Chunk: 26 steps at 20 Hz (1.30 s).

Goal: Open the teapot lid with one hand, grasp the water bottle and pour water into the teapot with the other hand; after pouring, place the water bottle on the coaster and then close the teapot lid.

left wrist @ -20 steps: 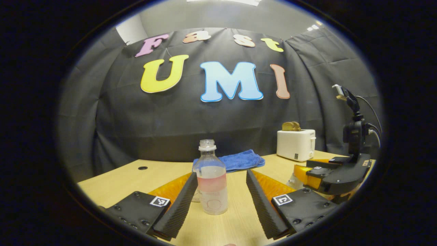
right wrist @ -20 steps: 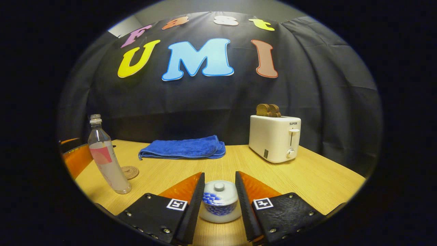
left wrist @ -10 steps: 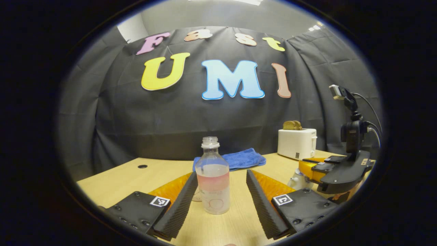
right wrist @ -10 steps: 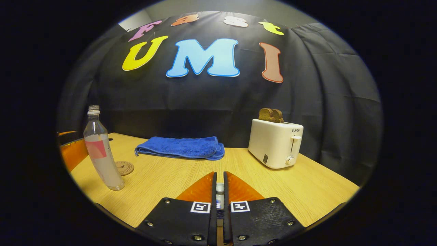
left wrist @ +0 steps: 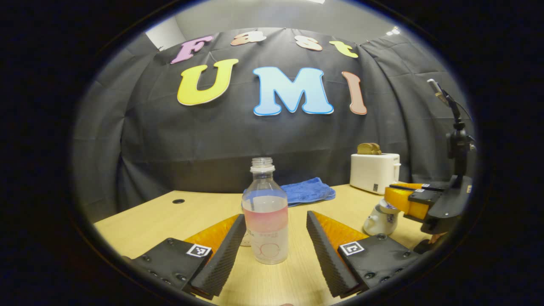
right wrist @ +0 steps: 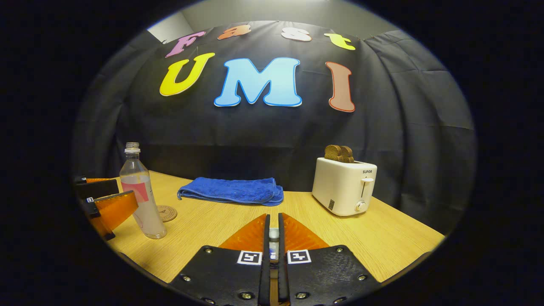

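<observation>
**Inspector:** State of both tools?

**Operator:** My left tool (left wrist: 276, 246) is spread, the water bottle (left wrist: 265, 216) upright at lower centre between its fingers, neither touching. My right tool (right wrist: 273, 255) is pressed together on the lid knob (right wrist: 274, 233), bottom centre. In the left gripper view the teapot (left wrist: 380, 217) stands on the tabletop (left wrist: 148, 219) at right.

**Inspector:** Handling?

**Operator:** I judge the bottle light, thin-walled, capless and part-filled: grip mid-body at the label, gently. The lid looks ceramic, smooth and breakable. The coaster (right wrist: 166, 212) lies just beside the bottle.
</observation>
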{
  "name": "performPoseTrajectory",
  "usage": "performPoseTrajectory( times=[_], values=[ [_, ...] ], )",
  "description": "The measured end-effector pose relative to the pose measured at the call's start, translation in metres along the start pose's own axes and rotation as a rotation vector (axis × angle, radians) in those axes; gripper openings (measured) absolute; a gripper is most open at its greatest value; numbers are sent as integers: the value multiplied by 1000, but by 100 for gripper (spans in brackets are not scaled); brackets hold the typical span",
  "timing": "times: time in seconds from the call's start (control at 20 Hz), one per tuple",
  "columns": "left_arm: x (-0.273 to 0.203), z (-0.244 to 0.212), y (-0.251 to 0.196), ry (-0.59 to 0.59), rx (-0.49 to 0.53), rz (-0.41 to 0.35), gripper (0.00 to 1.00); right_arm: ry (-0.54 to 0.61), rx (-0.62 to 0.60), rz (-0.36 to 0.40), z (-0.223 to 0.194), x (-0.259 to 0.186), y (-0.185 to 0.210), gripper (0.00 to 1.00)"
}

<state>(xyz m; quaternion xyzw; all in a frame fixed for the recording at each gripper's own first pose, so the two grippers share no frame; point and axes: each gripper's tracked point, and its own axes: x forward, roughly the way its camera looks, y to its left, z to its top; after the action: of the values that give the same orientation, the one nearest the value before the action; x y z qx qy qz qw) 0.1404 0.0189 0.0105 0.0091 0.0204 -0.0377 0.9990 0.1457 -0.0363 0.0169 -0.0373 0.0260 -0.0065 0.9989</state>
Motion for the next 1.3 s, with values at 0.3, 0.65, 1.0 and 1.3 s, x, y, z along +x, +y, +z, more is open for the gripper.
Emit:
performPoseTrajectory(
  times=[0.3, 0.65, 1.0, 1.3],
  values=[
    [13, -16, 6, 40, 7, 21, 99, -11, 8, 20, 4, -3, 5, 7],
    [32, -22, 13, 56, -15, 28, 100, -19, 11, 36, 6, -6, 7, 7],
    [65, -24, 14, 67, -22, 12, 100, -16, 8, 43, 5, -7, 8, 7],
    [67, -24, 22, 68, -15, 42, 87, -16, 2, 76, 6, -26, 18, 7]
  ],
)
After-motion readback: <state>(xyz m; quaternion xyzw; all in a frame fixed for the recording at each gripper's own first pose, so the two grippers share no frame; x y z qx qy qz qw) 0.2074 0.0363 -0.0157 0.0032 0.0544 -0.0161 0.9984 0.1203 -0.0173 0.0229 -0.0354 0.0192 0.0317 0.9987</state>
